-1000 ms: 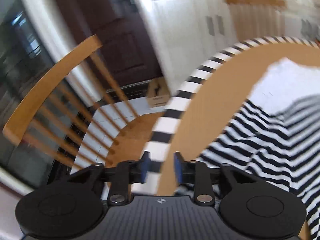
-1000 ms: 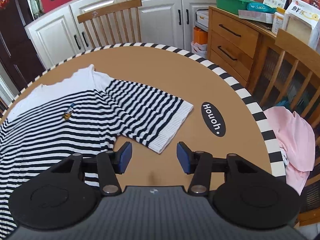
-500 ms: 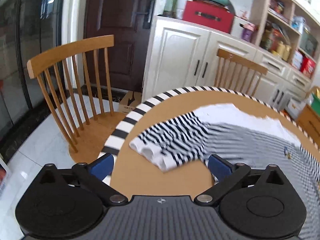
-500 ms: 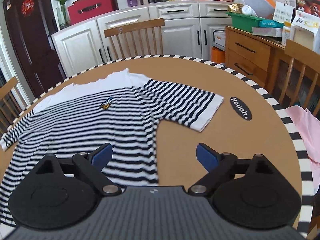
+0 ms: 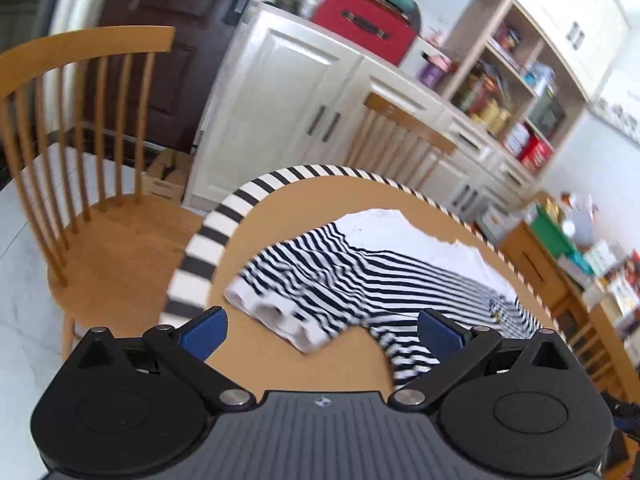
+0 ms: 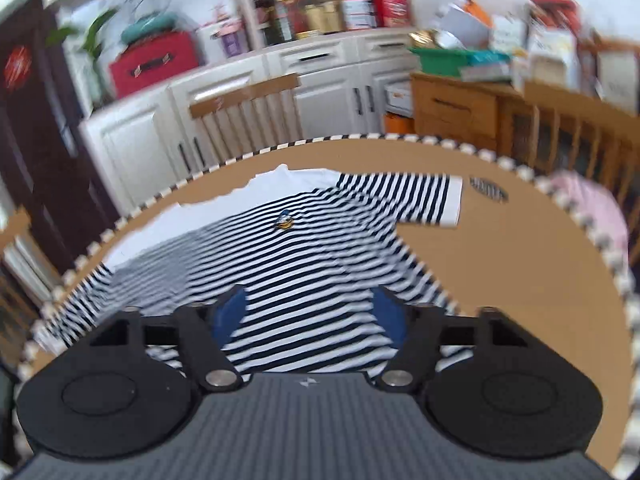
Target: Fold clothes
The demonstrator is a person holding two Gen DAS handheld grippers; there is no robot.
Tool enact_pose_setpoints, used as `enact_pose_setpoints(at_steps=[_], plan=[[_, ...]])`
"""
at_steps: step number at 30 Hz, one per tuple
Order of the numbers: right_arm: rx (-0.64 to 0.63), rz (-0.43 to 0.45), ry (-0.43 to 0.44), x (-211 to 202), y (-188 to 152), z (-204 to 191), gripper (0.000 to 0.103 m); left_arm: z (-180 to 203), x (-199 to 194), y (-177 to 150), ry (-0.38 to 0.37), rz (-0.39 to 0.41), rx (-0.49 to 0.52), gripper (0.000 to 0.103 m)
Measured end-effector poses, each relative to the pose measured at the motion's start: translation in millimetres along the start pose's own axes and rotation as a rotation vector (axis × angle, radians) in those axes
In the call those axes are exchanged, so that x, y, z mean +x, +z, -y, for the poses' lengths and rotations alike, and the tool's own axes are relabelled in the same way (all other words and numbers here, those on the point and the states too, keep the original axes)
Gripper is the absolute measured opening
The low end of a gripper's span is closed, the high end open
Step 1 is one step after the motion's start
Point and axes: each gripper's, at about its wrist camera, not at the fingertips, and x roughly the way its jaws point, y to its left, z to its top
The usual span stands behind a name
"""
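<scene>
Striped shirt [image 6: 320, 264] spread flat across round table [image 6: 500, 280], white collar toward far edge; one sleeve [image 5: 296, 296] bunched near left edge, other sleeve [image 6: 424, 200] flat toward right edge; left gripper [image 5: 320, 332] fingers wide, holding nothing; right gripper [image 6: 308, 312] fingers wide above shirt hem, empty; pink cloth [image 6: 588, 208] beyond right edge.
</scene>
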Motion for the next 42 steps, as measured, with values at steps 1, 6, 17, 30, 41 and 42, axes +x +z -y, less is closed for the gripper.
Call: enact_pose_setpoints(at_steps=[1, 6, 17, 30, 41, 42], plan=[[0.051, -0.015, 0.000, 0, -8, -11, 0.049, -4, 0, 6, -0.009, 0.002, 0.043, 0.101], [0.222, -0.108, 0.118, 5, -41, -67, 0.033, -21, 16, 28, -0.091, -0.031, 0.199, 0.085], [0.272, -0.373, 0.368, 74, -79, -174, 0.033, -48, 80, 48, -0.137, -0.287, 0.317, 0.051], [0.295, -0.330, 0.138, 107, -90, -247, 0.035, -77, 141, 64, -0.477, -0.527, 0.528, 0.054], [0.491, -0.272, -0.028, 118, -108, -271, 0.004, -103, 215, 88, -0.614, -0.763, 0.256, 0.008], [0.500, -0.263, -0.030, 116, -107, -272, 0.004, -106, 221, 89, -0.620, -0.781, 0.221, 0.008]])
